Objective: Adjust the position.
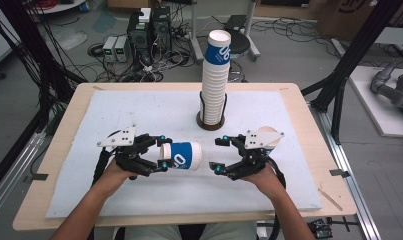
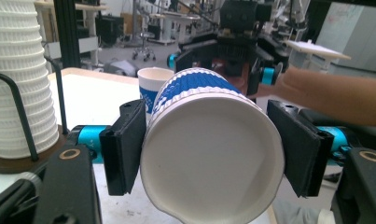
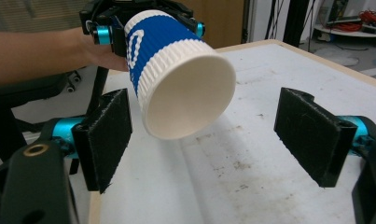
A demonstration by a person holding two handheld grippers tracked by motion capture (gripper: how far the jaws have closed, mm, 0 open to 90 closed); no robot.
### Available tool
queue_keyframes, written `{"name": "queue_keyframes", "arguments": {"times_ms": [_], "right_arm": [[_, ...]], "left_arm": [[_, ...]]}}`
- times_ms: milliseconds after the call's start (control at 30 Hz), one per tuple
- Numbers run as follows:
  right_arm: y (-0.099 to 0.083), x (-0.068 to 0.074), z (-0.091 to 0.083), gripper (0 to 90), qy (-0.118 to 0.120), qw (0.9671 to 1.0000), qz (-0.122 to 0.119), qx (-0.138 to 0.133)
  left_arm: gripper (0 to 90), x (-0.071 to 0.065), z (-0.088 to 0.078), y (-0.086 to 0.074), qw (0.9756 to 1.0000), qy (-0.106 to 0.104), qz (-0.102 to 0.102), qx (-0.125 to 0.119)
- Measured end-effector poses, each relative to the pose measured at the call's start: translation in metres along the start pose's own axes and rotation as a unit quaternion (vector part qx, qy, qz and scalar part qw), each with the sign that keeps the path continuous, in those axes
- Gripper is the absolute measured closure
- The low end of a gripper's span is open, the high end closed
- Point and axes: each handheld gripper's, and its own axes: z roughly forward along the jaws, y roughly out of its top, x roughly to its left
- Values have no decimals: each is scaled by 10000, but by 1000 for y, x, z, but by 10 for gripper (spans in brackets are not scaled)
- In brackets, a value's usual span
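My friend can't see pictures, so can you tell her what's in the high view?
The left gripper holds a blue and white paper cup on its side above a white table mat. The right gripper faces it from the right, jaws open and empty. Behind them a tall stack of cups stands in a holder, and another cup sits beside the right gripper.
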Motion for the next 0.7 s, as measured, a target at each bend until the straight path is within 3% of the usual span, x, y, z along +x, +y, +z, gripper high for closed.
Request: {"name": "queue_keyframes", "arguments": {"times_ms": [167, 700], "right_arm": [[-7, 1, 3, 195, 113, 9998, 157, -21], [-10, 4, 17, 195, 507, 9984, 260, 27]], "left_arm": [[311, -1, 2, -1, 10000, -77, 38, -6], [312, -7, 12, 2, 9993, -344, 107, -58]]}}
